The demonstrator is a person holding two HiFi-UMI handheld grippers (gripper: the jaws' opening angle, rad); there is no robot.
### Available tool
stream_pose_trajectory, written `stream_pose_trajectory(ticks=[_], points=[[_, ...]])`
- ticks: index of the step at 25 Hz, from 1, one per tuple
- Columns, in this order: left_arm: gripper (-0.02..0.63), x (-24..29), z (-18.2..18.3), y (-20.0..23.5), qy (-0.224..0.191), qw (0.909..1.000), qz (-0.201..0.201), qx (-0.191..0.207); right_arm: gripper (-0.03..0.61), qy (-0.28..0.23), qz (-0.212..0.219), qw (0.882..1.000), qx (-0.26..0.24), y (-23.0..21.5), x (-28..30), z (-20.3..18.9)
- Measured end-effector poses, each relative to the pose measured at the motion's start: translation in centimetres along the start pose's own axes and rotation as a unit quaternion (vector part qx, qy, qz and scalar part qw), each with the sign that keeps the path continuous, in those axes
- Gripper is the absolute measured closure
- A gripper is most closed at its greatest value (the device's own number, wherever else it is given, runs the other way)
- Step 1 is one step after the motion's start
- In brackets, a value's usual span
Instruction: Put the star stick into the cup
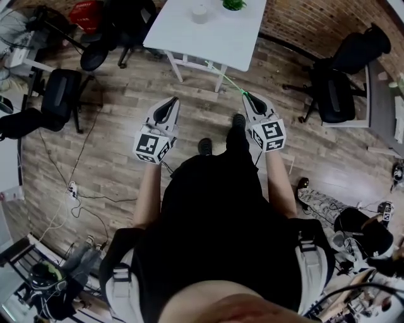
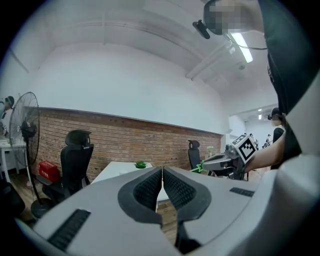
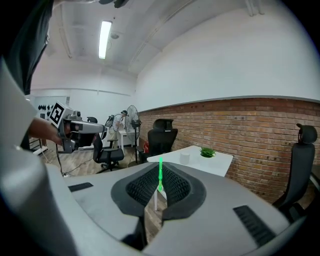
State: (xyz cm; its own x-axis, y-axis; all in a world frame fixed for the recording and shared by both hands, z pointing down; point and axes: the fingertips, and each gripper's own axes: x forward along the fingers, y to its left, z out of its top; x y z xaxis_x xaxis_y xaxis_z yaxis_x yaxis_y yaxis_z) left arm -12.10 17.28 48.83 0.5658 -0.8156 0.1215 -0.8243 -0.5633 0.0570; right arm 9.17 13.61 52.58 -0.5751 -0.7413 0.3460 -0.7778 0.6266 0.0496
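My right gripper (image 1: 247, 96) is shut on a thin green star stick (image 1: 225, 78) that pokes forward toward the white table (image 1: 218, 44). In the right gripper view the stick (image 3: 160, 176) stands upright between the shut jaws (image 3: 160, 168). A small white cup (image 1: 199, 12) stands on the far part of the table, seen also as the cup (image 3: 185, 157) beyond the jaws, well apart from the stick. My left gripper (image 1: 168, 107) is held level beside the right one, shut (image 2: 162, 171) with nothing in it. The stick's star tip (image 2: 200, 167) shows at the right gripper's front.
A green potted plant (image 1: 234, 4) sits on the table beside the cup. Black office chairs stand at the left (image 1: 62, 94) and right (image 1: 344, 82). Cables and a power strip (image 1: 72, 189) lie on the wood floor. A standing fan (image 2: 27, 131) is at the left.
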Motion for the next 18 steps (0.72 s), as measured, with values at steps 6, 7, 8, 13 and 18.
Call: stream_pose_trajectory(ticks=[6, 7, 8, 13, 18], points=[[0.588, 0.3, -0.4, 1.6, 0.004, 0.9998, 0.018, -0.004, 0.565, -0.009, -0.004, 1.000, -0.018, -2.0, 2.1, 1.4], [0.588, 0.4, -0.4, 1.8, 0.005, 0.9998, 0.021, -0.003, 0.565, -0.010, -0.004, 1.000, -0.018, -2.3, 2.3, 1.5], [0.588, 0.6, -0.4, 2.1, 0.006, 0.9997, 0.023, -0.003, 0.565, -0.010, -0.004, 1.000, -0.017, -2.7, 2.6, 1.7], [0.588, 2.1, 0.7, 3.6, 0.009, 0.9996, 0.025, -0.002, 0.565, -0.012, -0.003, 1.000, -0.009, -4.1, 4.8, 2.7], [0.588, 4.1, 1.4, 4.4, 0.011, 0.9998, 0.017, 0.005, 0.565, -0.004, -0.008, 1.000, -0.028, -5.3, 6.5, 2.6]])
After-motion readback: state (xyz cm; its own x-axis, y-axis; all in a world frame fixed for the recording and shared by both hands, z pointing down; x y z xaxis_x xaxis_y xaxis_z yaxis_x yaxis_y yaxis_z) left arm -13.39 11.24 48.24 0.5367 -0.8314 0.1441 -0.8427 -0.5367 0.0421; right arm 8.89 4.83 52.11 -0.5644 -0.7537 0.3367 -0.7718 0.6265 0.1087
